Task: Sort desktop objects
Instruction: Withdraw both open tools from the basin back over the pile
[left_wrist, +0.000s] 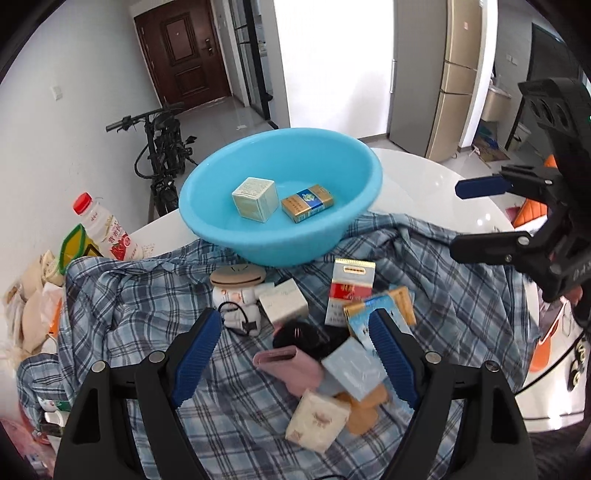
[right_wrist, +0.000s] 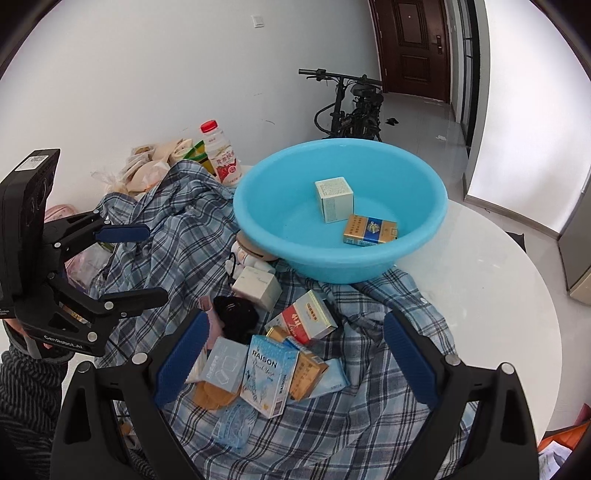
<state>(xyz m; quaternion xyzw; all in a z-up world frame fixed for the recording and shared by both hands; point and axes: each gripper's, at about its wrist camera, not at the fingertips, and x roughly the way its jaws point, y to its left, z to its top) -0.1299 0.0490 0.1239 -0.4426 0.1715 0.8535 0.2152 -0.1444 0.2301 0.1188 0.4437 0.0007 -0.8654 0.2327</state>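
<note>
At far left of the left wrist view a red-capped bottle (left_wrist: 107, 236) stands by the white wall, a bike (left_wrist: 162, 162) behind it. Mid-frame, a plaid shirt (left_wrist: 147, 295) covers the round white table (left_wrist: 443, 177); a blue basin (left_wrist: 280, 199) on it holds a cube box (left_wrist: 255, 199) and a gold pack (left_wrist: 308, 203). Loose boxes (left_wrist: 351, 291) lie in the lower centre. Left gripper (left_wrist: 295, 347) and right gripper (right_wrist: 295, 354) both hang released, fingers empty. A fridge (left_wrist: 454, 81) stands upper right.

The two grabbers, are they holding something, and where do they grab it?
Nothing is held. The left gripper and the right gripper both stand open above the pile of boxes, touching none.
</note>
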